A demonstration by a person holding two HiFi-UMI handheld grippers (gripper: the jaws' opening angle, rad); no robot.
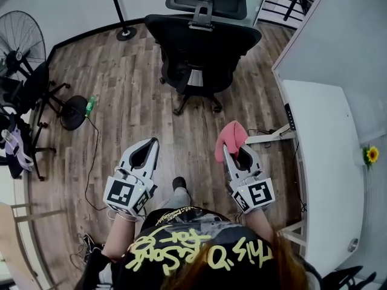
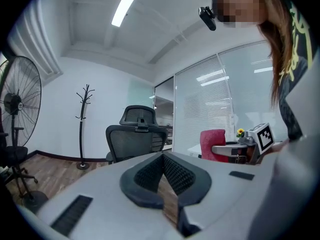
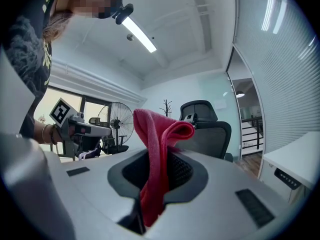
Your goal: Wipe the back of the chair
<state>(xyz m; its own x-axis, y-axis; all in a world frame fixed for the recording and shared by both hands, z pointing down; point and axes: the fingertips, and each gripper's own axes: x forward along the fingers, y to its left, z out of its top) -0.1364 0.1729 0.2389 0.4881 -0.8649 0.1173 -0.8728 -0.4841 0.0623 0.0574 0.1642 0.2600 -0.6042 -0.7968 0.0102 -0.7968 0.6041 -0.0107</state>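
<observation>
Now my right gripper [image 1: 234, 156] pinches the folded pink cloth [image 1: 231, 134], and my left gripper [image 1: 151, 145] is pressed together, empty. The black mesh office chair [image 1: 202, 38] stands top centre, well apart, so I judge this the approach. Next, the cloth must reach its backrest.

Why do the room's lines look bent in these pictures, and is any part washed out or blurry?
Left gripper view: the wide lens rounds the picture with black corners, and the ceiling light glares white. Right gripper view: the blinds curve, and the red cloth up close looks fairly sharp. Head view: even light, the floorboards fan out round the chair, and the desk bleaches pale.
</observation>
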